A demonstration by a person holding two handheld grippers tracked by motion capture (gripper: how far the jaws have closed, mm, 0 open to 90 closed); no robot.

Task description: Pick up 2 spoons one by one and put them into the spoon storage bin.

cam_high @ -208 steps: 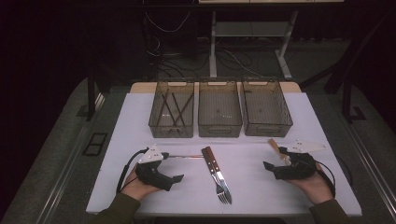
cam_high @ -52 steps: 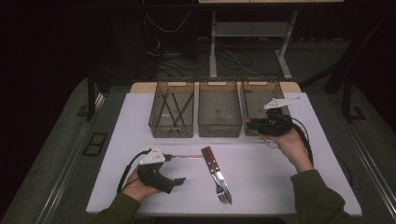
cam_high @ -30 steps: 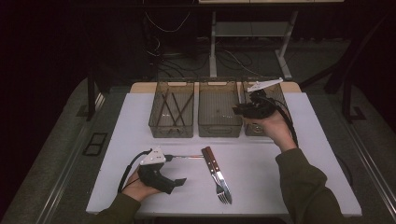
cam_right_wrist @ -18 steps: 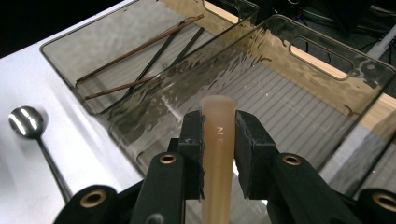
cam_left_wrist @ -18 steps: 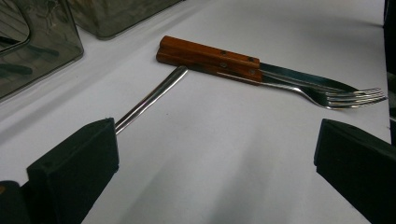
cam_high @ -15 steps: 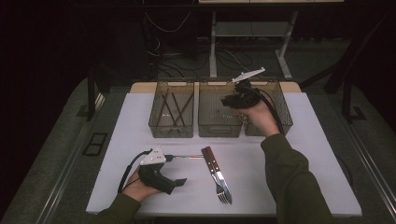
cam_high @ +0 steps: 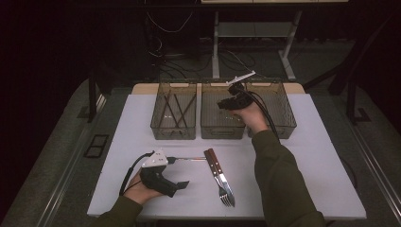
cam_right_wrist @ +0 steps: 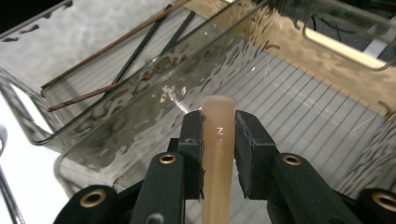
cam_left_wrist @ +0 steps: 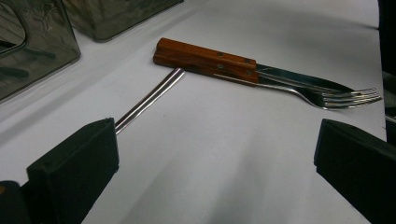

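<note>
here the right hand-held gripper (cam_right_wrist: 218, 135) is clamped on a pale tan handle (cam_right_wrist: 217, 154), its jaws pressed to either side of the shaft, and it hangs over the middle bin (cam_high: 222, 109) of three clear bins at the far side of the table (cam_high: 321, 161). in the right gripper view the handle's rounded tip points down toward the ribbed floor of that bin. what the other end of the piece looks like cannot be told.

the main risk, as i judge it, is a drop into the wrong bin: the left bin (cam_high: 174, 111) with its dark chopsticks (cam_right_wrist: 116, 44) sits just beside, and the shared walls are close. letting go while the piece lies slanted could also leave it propped on a rim instead of flat inside.

the left hand-held gripper (cam_left_wrist: 210, 158) rests on the table near the person, jaws spread wide with nothing between them. a slim metal handle (cam_left_wrist: 149, 99) lies just ahead of one jaw, touching the end of the wooden-handled knife and fork (cam_left_wrist: 261, 77); a careless nudge there would scatter that pair.

compared with half a second ago, the right hand-held gripper has come down and slightly to the left over the middle bin, while the left one, the knife and the fork lie as they did.
</note>
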